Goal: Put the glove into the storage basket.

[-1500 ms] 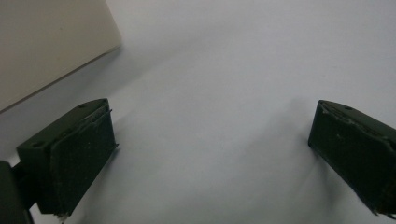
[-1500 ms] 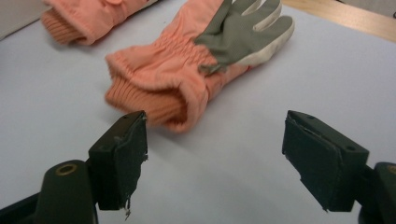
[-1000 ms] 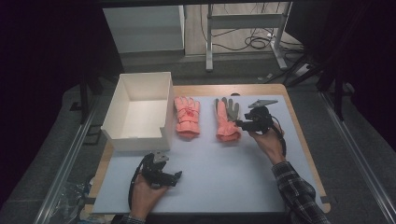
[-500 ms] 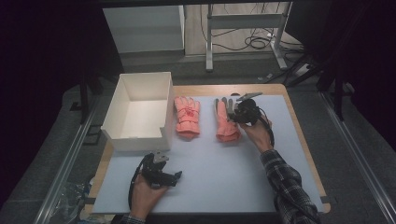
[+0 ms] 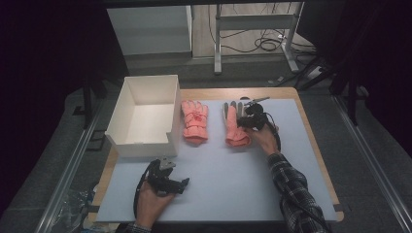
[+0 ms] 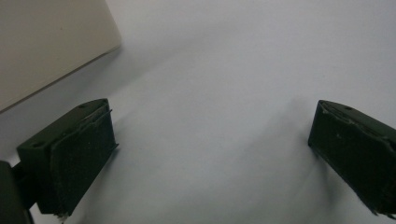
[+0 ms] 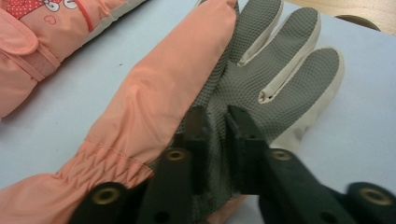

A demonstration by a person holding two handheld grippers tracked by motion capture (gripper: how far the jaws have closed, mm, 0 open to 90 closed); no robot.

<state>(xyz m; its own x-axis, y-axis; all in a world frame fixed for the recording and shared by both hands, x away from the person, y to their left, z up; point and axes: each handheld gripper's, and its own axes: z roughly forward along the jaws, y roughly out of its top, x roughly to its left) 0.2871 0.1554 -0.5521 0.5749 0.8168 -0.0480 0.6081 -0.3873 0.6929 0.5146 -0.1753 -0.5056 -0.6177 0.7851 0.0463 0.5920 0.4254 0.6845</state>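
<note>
Right gripper [image 7: 215, 122]: pinching the grey palm fabric of the right-hand pink glove [image 7: 154, 112], jaws nearly closed on it.
Glove: lying flat on the pale mat [image 5: 233, 174], beside its partner glove [image 5: 195, 121].
Left gripper [image 5: 167, 178]: resting near the white box [image 5: 145, 114], jaws spread wide, holding nothing.

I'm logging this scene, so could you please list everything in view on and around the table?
Gloves: two, salmon pink; left glove back up beside the box, right glove grey palm up, mid-table.
Box: one, white, open, table's left.
Mat: one, pale blue-grey, covering the wooden table.
Cables: black, on the floor behind.
Right gripper: black, jaws pinching the right glove's palm.
Left gripper: black, jaws wide apart over bare mat.
</note>
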